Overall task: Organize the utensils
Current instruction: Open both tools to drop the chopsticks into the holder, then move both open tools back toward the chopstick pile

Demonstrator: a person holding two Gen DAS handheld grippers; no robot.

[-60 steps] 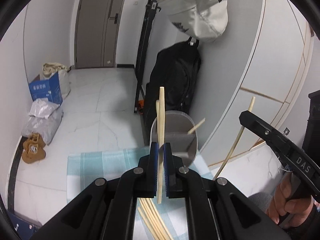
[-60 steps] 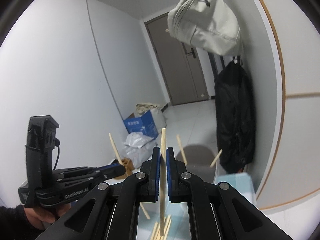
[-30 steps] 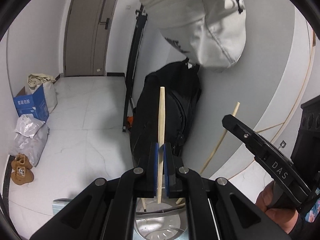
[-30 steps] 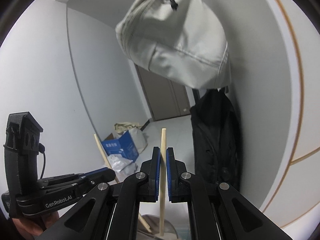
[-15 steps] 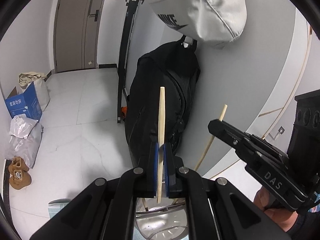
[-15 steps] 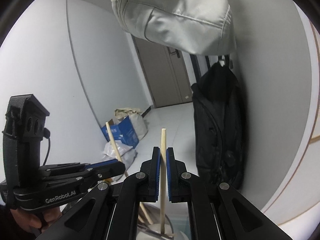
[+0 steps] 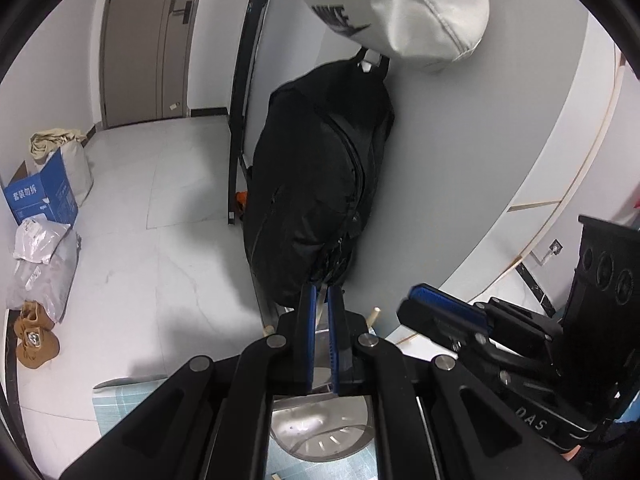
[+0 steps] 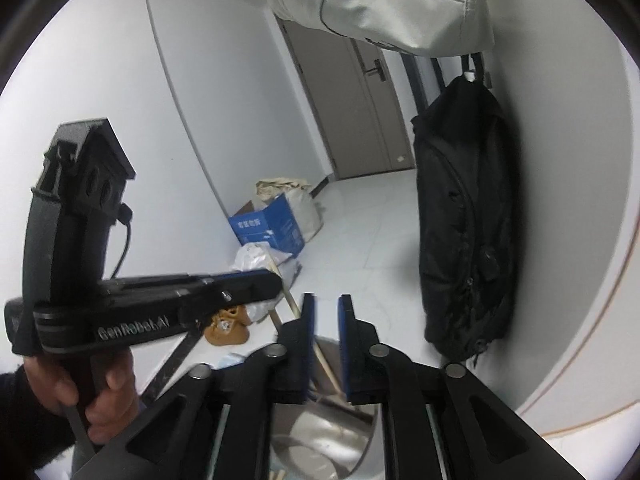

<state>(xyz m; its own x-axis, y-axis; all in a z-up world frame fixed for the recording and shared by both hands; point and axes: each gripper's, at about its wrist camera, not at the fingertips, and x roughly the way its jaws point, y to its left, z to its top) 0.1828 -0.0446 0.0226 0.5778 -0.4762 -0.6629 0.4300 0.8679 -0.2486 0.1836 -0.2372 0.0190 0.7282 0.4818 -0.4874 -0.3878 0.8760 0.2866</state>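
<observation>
My left gripper hangs over the steel utensil holder, its jaws shut on a pale chopstick; only a short blurred piece shows between the pads. In the right wrist view that chopstick pokes just past the left gripper and slants down into the holder. My right gripper is above the same holder with its jaws opening and nothing between them. It appears at the right in the left wrist view. Two chopstick ends stick up at the holder's rim.
A blue-green checked cloth lies under the holder. Behind it a black backpack and a white bag hang on the curved wall. A blue box, plastic bags and brown shoes sit on the floor at left.
The right jaws have parted and the chopstick that stood between them is gone. Both grippers have sunk toward the holder. The left chopstick no longer stands high above its pads.
</observation>
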